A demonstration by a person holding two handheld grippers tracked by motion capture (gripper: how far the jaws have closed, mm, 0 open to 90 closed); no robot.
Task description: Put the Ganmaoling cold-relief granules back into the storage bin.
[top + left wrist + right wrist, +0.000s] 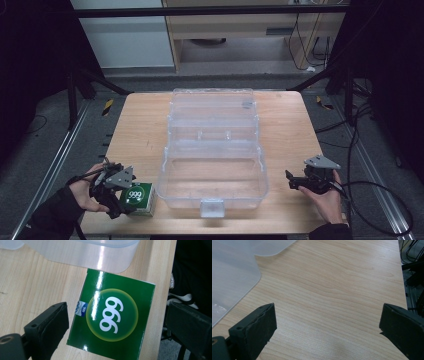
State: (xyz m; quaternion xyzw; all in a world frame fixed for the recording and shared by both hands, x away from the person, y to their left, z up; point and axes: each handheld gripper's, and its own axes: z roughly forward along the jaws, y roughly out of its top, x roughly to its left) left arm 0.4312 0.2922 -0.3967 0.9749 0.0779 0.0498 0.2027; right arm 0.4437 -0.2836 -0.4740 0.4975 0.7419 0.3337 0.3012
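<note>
Left claw [121,200]: jaws spread wide, one on each side of the green box, gripping nothing; held in the left hand [85,194] at the desk's near left corner.
Right claw [295,181]: jaws spread wide over bare wood, gripping nothing; held in the right hand [327,200] near the desk's near right corner, pointing toward the bin.
Desk [135,130]: pale wood; open strips run along its left and right edges, the right one wider.
Bin [212,170]: clear plastic, lid [212,107] thrown open toward the far edge; sits mid-desk, latch at the near edge; nothing can be seen inside it.
Green box [113,315]: small, marked "999", lying flat at the near edge, just beside the bin's near left corner.
</note>
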